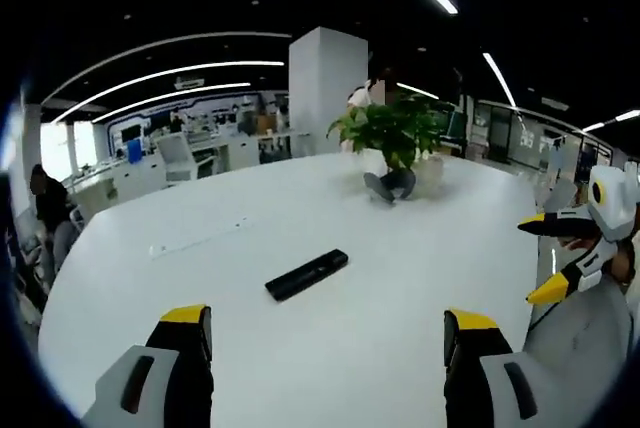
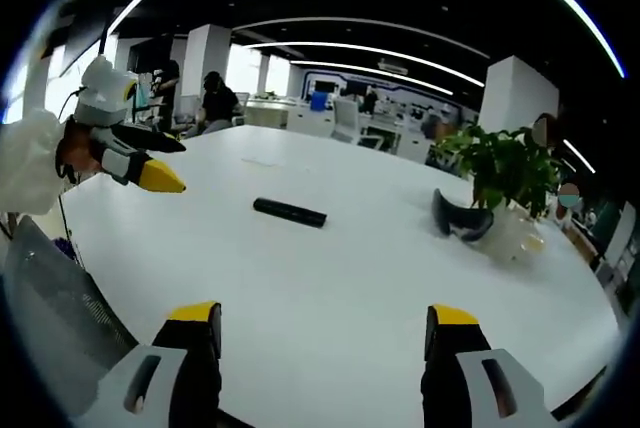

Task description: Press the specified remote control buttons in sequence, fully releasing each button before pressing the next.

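No press has begun: the remote (image 1: 307, 274) lies untouched mid-table (image 1: 300, 368), well apart from the left gripper (image 1: 327, 348) and right gripper (image 2: 326, 346), both wide open and empty.

My left gripper (image 1: 328, 333) shows matt black jaws with smooth yellow caps, plastic by the look, on pale grey moulded shells. Beyond them the table (image 1: 400, 278) is a smooth white top with a soft sheen, faint ceiling light smeared across it. On it, the remote control (image 1: 307, 274) reads as dull black plastic, barely any shine. Past the remote, the plant (image 1: 392, 130) has glossy green leaves above a pale, smooth pot. My right gripper (image 2: 327, 338) matches: matt black, yellow tips, grey plastic housings. Left of the remote there, the left gripper's white shell looks glossy. A strip (image 1: 200, 239) beside the remote looks white and smooth.
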The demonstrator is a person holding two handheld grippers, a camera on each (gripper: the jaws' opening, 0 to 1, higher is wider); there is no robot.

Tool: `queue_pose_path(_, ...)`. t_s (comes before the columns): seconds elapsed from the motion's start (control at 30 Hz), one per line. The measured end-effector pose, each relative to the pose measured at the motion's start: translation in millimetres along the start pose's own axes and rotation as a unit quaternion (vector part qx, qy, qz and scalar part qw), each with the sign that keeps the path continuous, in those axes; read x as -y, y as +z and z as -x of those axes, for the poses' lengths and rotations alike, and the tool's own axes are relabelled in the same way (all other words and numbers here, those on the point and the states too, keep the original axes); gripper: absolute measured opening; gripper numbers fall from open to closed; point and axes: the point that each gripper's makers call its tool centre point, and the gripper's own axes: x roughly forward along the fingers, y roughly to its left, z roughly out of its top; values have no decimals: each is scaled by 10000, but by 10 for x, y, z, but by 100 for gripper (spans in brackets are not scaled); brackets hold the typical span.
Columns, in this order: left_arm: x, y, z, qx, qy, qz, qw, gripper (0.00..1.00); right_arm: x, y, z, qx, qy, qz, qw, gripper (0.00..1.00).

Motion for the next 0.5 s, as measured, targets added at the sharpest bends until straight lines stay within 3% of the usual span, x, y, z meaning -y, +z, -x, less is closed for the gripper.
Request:
queue_pose_path(0.2, -54, 26, 252, 469, 705, 112, 9963, 100, 11, -1, -3, -8, -43, 15, 10000, 82)
queue_pose_path(0.5, -88, -75, 555, 610, 1102, 2, 9920, 100, -9, -11, -16, -59, -10, 77, 10000, 82)
